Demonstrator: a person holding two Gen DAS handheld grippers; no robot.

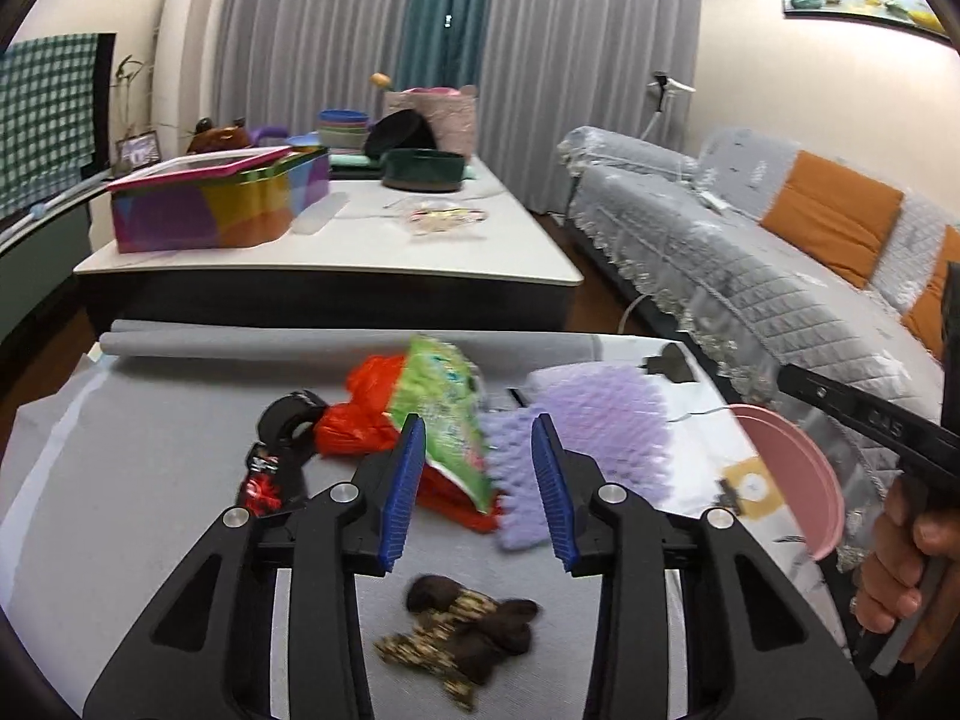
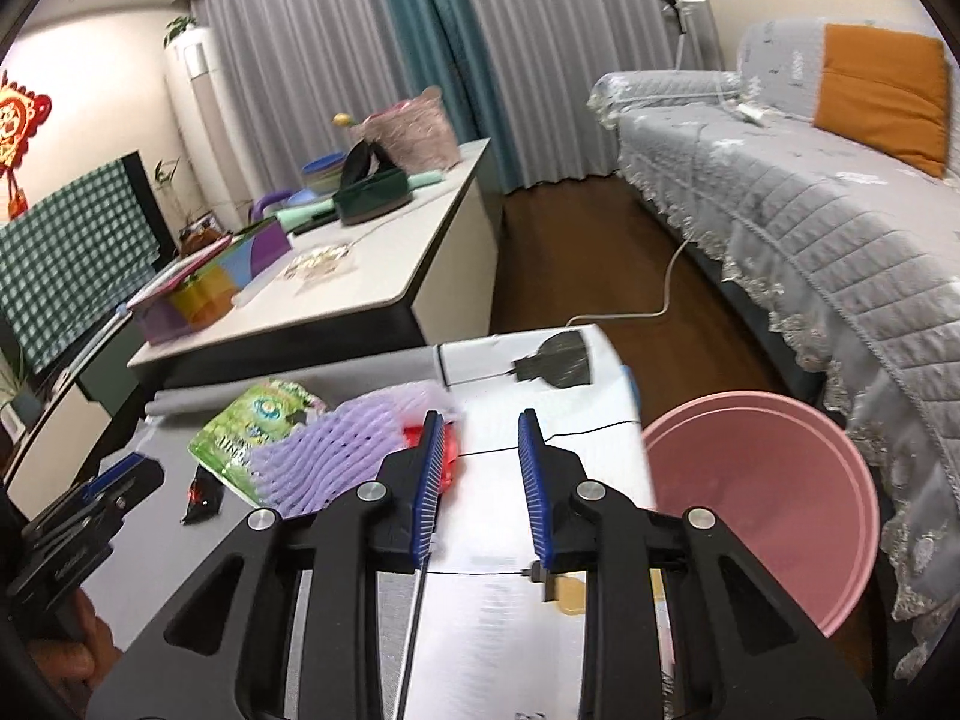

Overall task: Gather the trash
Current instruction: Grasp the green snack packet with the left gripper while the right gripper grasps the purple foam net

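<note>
The left gripper [image 1: 480, 480] stands part open over the grey mat [image 1: 150, 480], its blue pads level with a green packet [image 1: 447, 402] and a purple foam net [image 1: 600, 426]; through the blur the left pad seems to lie against the packet's edge, but I cannot tell whether anything is truly pinched. The right gripper [image 2: 480, 480] is also part open, and nothing sits between its jaws, only bare white table [image 2: 498, 630] shows in the gap. The trash is heaped at the mat's 12 o'clock: an orange bag [image 1: 360, 420] at the packet's 9 o'clock, a small black-and-red wrapper [image 1: 261, 480] further at 9, and brown scraps [image 1: 462, 630] at the left gripper's 6 o'clock. The pink bin [image 2: 780, 510] waits at 3 o'clock of the table, below its edge (its mouth tilts towards the camera). To do this well, I judge each piece should be gripped firmly at a stiff fold, lifted clear of the pile so the net does not drag the bag along, carried right over the rim and only then let go; the light net is likely to snag or spring out. As for writing, the packet bears print and a round emblem, too smeared to read, and the wrapper's lettering is no clearer.
</note>
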